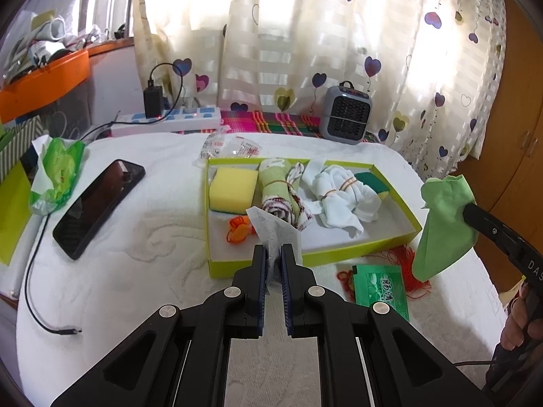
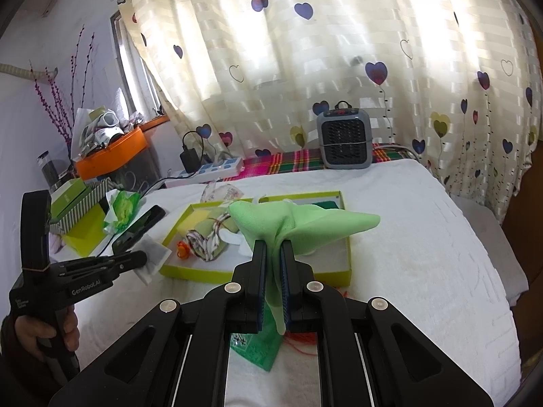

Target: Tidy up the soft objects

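Green cloth (image 2: 298,222) pinched tight in right gripper (image 2: 273,251), hanging over far end of green box (image 2: 346,257). Left gripper (image 1: 273,251) squeezing white tissue (image 1: 271,225) (thin, crumpled) above box's near edge. Yellow sponge (image 1: 232,186), rolled towels (image 1: 276,190) inside, just ahead.

Both cams riding the grippers, aimed forward and down toward the curtain (image 1: 305,34), close over the bed. Left one near the left edge, right one opposite. Shared: yellow-green box (image 1: 339,254) mid-bed (image 2: 346,271).
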### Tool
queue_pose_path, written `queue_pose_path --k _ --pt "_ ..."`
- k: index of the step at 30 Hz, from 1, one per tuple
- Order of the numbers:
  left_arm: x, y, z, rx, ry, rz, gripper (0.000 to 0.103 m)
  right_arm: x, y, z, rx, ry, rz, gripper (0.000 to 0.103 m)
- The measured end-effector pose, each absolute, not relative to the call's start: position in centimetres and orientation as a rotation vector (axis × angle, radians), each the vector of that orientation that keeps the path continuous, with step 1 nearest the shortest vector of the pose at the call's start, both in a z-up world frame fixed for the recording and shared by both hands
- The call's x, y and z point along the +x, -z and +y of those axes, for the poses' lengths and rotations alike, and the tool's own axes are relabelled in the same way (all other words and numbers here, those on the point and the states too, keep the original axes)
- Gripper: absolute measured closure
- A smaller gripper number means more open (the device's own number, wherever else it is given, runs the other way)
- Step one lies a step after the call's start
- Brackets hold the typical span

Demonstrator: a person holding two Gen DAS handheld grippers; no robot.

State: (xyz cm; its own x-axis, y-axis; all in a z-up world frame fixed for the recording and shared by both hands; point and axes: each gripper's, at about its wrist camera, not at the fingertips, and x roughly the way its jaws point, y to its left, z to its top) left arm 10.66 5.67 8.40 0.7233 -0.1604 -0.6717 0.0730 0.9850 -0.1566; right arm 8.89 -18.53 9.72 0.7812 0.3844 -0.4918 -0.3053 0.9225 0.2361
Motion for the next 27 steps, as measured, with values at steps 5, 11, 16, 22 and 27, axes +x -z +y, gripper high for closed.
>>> queue_pose_path --k 5,11,16,22,27 --pt "11.3 -8.6 5.9 -0.123 0.129 0.745 0.095 9.5 -10.0 -18.2 0.140 -0.382 0.560 0.095" --pt "11.7 -8.7 6.0 -0.124 0.127 0.744 0.095 10.3 -10.3 -17.8 0.131 -0.390 0.558 0.095" --pt "12.4 -8.8 6.4 -0.125 0.124 0.744 0.095 11.1 -11.0 -17.7 0.125 -0.393 0.547 0.095" --pt "13.3 -8.9 6.8 -0.130 0.118 0.742 0.095 12.1 -11.8 -17.3 0.114 -0.393 0.534 0.095" --pt "13.5 -8.8 7.0 -0.132 0.111 0.743 0.095 13.1 -12.2 -16.6 0.124 -0.406 0.537 0.095"
